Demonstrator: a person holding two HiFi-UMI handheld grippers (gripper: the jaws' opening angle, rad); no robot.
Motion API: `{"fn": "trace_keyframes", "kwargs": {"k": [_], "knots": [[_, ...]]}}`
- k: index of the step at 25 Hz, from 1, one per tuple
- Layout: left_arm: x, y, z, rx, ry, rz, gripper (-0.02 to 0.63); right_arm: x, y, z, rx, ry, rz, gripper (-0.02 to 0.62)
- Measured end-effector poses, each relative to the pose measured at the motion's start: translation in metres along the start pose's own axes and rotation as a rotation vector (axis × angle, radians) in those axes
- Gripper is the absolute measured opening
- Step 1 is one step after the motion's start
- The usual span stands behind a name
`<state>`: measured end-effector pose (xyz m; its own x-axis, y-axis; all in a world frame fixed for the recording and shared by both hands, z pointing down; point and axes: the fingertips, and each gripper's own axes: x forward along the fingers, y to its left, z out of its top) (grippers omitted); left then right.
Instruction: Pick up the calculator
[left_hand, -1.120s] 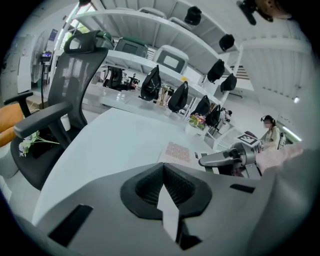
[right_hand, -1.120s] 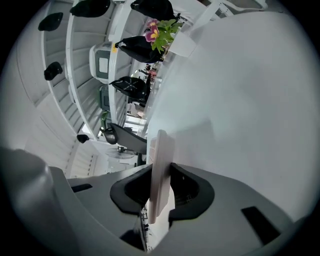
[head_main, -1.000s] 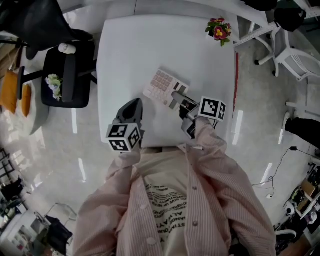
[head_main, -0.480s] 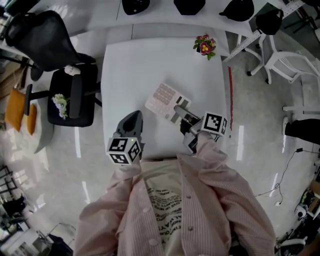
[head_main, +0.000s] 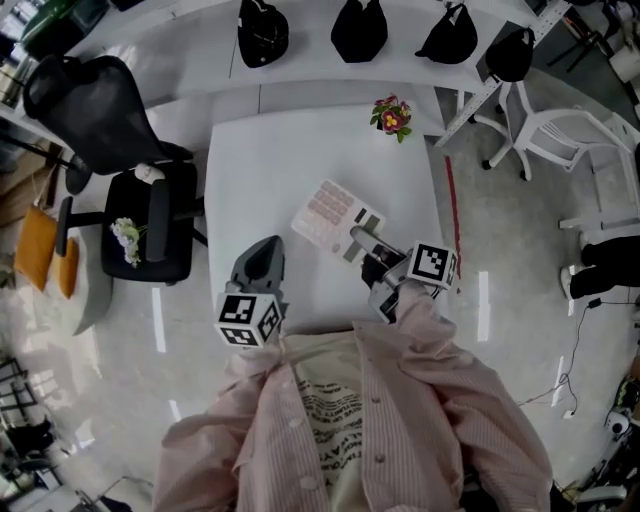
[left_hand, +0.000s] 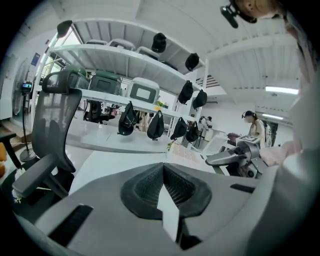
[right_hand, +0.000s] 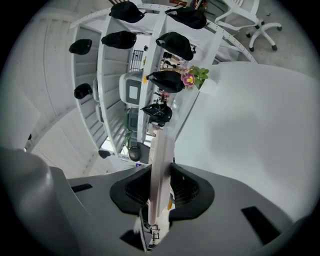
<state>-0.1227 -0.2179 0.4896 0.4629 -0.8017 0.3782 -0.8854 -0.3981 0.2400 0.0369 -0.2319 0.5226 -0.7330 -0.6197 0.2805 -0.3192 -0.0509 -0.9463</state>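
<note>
The calculator (head_main: 335, 215), pale with pinkish keys and a grey display end, hangs tilted above the white table (head_main: 270, 160). My right gripper (head_main: 362, 232) is shut on its near, display end. In the right gripper view the calculator (right_hand: 160, 155) shows edge-on, clamped between the two dark pads of that gripper (right_hand: 159, 187). My left gripper (head_main: 268, 243) hovers at the table's near left, its jaws together with nothing in them. The left gripper view looks past the left gripper (left_hand: 164, 185) at the calculator (left_hand: 187, 152) and the right gripper (left_hand: 235, 157) off to the right.
A small pot of flowers (head_main: 391, 115) stands at the table's far right corner. A black office chair (head_main: 110, 120) is left of the table, a white chair (head_main: 560, 140) to the right. Black caps (head_main: 360, 28) sit on a shelf beyond the table.
Both grippers have risen above the table. The calculator has gone up with the right gripper, still clamped. More of the shelf beyond the table has come into the head view.
</note>
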Motion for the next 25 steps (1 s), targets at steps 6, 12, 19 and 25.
{"fn": "trace_keyframes", "kwargs": {"k": [6, 12, 19, 25], "knots": [[-0.009, -0.011, 0.024, 0.024, -0.065, -0.015, 0.000, -0.017, 0.023, 0.007, -0.026, -0.014, 0.026, 0.084], [-0.017, -0.014, 0.044, 0.040, -0.129, -0.013, 0.000, -0.027, 0.046, 0.016, -0.027, -0.040, 0.072, 0.084], [-0.020, -0.010, 0.062, 0.051, -0.181, -0.015, 0.000, -0.034, 0.064, 0.025, 0.010, -0.064, 0.123, 0.084], [-0.021, -0.005, 0.082, 0.069, -0.213, -0.005, 0.000, -0.041, 0.078, 0.037, 0.036, -0.072, 0.149, 0.084]]}}
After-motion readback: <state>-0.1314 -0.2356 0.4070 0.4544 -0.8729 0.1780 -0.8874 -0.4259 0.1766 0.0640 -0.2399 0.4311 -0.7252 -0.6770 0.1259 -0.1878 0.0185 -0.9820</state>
